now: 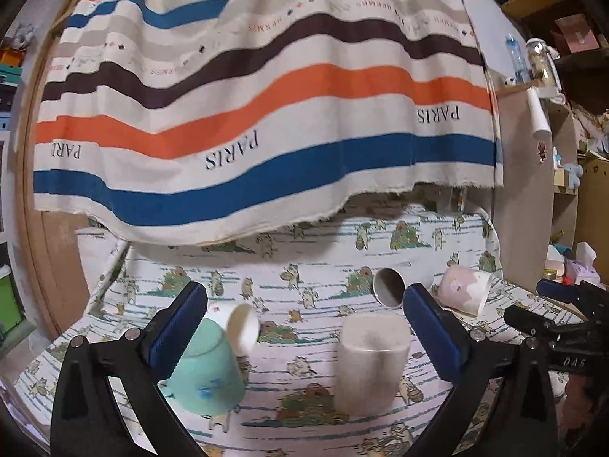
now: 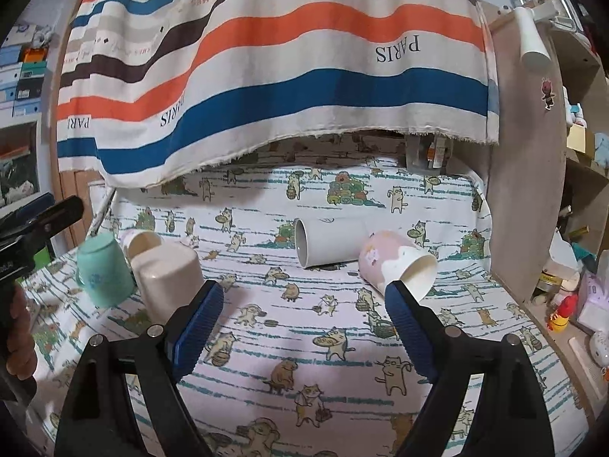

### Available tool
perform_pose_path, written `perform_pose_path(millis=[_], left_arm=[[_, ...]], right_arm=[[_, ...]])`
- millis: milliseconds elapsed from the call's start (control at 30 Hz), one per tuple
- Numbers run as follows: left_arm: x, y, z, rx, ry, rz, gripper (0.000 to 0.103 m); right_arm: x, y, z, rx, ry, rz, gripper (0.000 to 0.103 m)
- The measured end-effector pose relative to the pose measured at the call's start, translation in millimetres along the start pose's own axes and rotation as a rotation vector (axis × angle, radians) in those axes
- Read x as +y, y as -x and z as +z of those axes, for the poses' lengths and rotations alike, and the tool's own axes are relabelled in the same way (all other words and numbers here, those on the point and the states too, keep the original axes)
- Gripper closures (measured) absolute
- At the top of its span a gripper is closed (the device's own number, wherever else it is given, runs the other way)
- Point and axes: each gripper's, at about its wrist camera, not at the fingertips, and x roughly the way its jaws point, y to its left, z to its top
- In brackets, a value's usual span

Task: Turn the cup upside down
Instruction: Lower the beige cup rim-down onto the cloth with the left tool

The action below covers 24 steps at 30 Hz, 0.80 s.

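Note:
Several cups sit on a cat-print cloth (image 1: 304, 342). A cream cup (image 1: 371, 361) stands upside down between the fingers of my open left gripper (image 1: 304, 320), untouched; it also shows in the right wrist view (image 2: 167, 278). A mint cup (image 1: 207, 373) stands upside down at the left finger (image 2: 101, 268). A small white cup (image 1: 241, 327) lies on its side behind it. A white cup (image 2: 327, 242) and a pink cup (image 2: 396, 262) lie on their sides farther right. My right gripper (image 2: 304, 304) is open and empty, its right finger just in front of the pink cup.
A striped "PARIS" cloth (image 2: 285, 76) hangs over the back of the table. A wooden panel (image 2: 529, 190) and cluttered shelves (image 2: 578, 285) stand at the right. Boxes (image 2: 21, 76) are stacked at the far left.

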Motion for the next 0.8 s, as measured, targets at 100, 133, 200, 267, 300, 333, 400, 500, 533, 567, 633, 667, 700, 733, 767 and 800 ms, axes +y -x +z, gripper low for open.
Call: perform_pose_path(millis=[100,133,200,267,300,333,400,500,533,567,633,667,700,733,767,800], left_arm=[[10.5,7.9,-6.0,-0.026,-0.002,0.013,0.001],[13.4,9.1,-7.7,-0.028,0.003,0.013,0.001],[18.7,9.2,-11.4,-0.021,0.021,0.010,0.001],[23.5,8.3,-14.7,-0.016,0.042,0.006,0.001],[25.2,7.8,-16.4,-0.014,0.052,0.001,0.001],[26.7,7.6,-18.1,-0.012,0.059,-0.003,0.001],[30.0,6.8,-22.4,-0.008,0.072,-0.007,0.001],[34.4,5.7,-30.3,0.000,0.092,-0.002,0.001],[35.2,5.1,-32.7,0.004,0.097,-0.005,0.001],[35.6,4.6,-35.2,0.009,0.100,-0.007,0.001],[35.1,4.0,-39.2,0.011,0.096,0.000,0.001],[34.2,3.5,-41.5,0.010,0.090,0.006,0.001],[33.1,3.0,-43.1,0.011,0.087,0.008,0.001],[32.4,1.5,-43.9,0.020,0.084,0.008,0.001],[32.2,0.6,-44.0,0.024,0.086,0.003,0.001],[33.0,0.2,-43.5,0.022,0.090,0.001,0.001]], right_arm=[[6.0,4.2,2.7,-0.035,-0.008,0.007,0.003],[9.4,6.6,3.4,-0.058,-0.007,0.007,0.000],[17.7,11.8,4.0,-0.107,0.002,0.008,0.000],[29.1,16.0,3.6,-0.142,0.033,0.018,0.000],[34.9,17.9,3.0,-0.156,0.052,0.020,0.000],[40.1,19.3,1.4,-0.168,0.070,0.021,0.000],[47.8,21.1,-1.6,-0.182,0.093,0.024,0.000],[54.4,19.2,-6.8,-0.174,0.090,0.035,0.000],[55.4,17.1,-9.1,-0.168,0.080,0.035,0.000],[55.8,15.4,-11.2,-0.164,0.073,0.031,0.000],[55.4,9.8,-14.8,-0.144,0.056,0.028,0.000],[53.7,6.7,-14.9,-0.123,0.045,0.041,0.000],[52.0,5.6,-14.8,-0.115,0.033,0.047,0.000],[49.3,4.9,-14.7,-0.111,0.017,0.050,0.000],[47.1,4.5,-14.8,-0.108,0.007,0.051,0.000],[45.9,3.6,-15.1,-0.105,0.002,0.053,0.000]])
